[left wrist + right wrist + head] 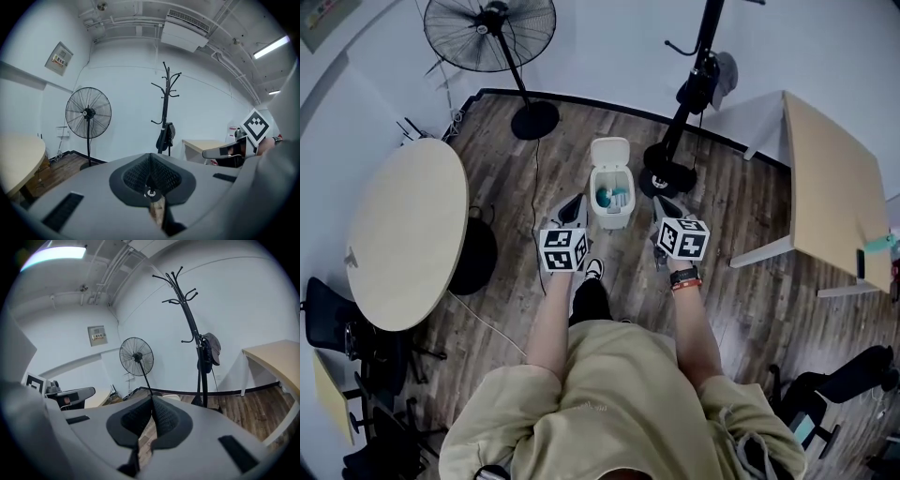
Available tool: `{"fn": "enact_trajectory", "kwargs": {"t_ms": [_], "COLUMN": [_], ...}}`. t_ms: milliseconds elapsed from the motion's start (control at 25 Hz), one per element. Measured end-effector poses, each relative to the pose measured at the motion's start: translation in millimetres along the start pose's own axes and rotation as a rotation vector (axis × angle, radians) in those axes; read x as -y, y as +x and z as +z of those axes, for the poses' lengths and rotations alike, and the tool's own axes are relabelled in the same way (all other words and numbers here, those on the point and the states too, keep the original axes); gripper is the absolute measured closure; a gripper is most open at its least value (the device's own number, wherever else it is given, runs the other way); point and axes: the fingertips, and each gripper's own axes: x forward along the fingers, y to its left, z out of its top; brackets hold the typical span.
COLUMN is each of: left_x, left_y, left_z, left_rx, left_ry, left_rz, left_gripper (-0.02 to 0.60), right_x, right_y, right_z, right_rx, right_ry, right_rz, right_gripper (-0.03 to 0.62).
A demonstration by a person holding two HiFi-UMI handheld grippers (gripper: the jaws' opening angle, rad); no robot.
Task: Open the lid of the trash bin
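On the floor ahead, trash bin (612, 221) is sitting with lid (610, 152) already tipped back | left gripper (574, 208) and right gripper (666, 208) are hovering either side, jaws pressed together, empty | probably holding clear, nothing left to lift

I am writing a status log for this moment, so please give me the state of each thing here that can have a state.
Trash bin: upright on the floor, something teal inside.
Lid: open, tipped back behind the bin.
Left gripper: shut, empty.
Right gripper: shut, empty.
Fan: upright; running or not, cannot tell.
Coat rack: upright, a dark item hanging on it.
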Motion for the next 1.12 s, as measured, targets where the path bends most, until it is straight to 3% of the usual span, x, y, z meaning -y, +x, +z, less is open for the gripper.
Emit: {"fn": "enact_trajectory", "kwargs": {"t_ms": [640, 840, 1120], "left_x": [79, 90, 96], "left_y": [-76, -86, -87], "left_z": [32, 38, 29], "left_rx": [0.186, 0.222, 0.188], "left_ry": [0.089, 0.097, 0.061], "left_rz": [-0.017, -0.012, -0.019], "left_gripper": [0.558, 0.558, 0.558], "right_x": [-33, -32, -23], "right_y": [-105, -118, -125], "right_z": [24, 24, 16], "right_rx": [0.258, 0.283, 0.27], "right_ry": [-0.242, -0.214, -0.208], "right_rz": [-0.025, -0.036, -0.049], "right_gripper": [0.579, 0.579, 0.58]}}
